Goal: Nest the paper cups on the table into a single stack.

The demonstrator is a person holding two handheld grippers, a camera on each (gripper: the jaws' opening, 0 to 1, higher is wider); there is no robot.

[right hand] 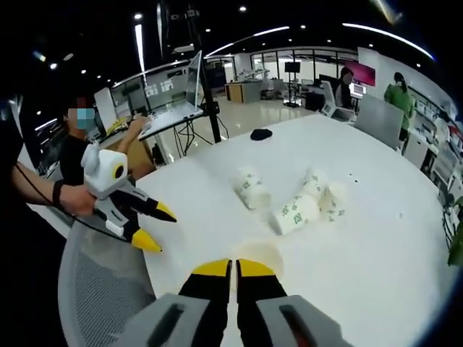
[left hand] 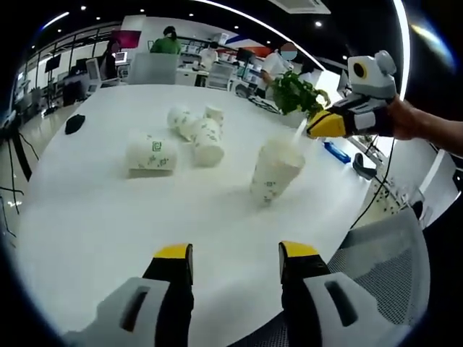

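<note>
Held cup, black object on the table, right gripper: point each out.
Held cup point(left hand: 275, 172): left gripper view, printed side wall.
Black object point(right hand: 261, 134): right gripper view, its top.
Right gripper point(left hand: 312, 130): left gripper view, yellow jaw tips at cup rim.

An open-plan office or lab floor — a wide round white table point(left hand: 87, 217) stands in a large hall with a dark ceiling and strip lights point(right hand: 376, 29). Behind it run rows of desks with monitors point(right hand: 292, 66), glass partitions and seated people point(left hand: 168, 42). A mesh office chair point(left hand: 391, 253) sits at the table's edge — a potted plant point(left hand: 296, 92) too.
</note>
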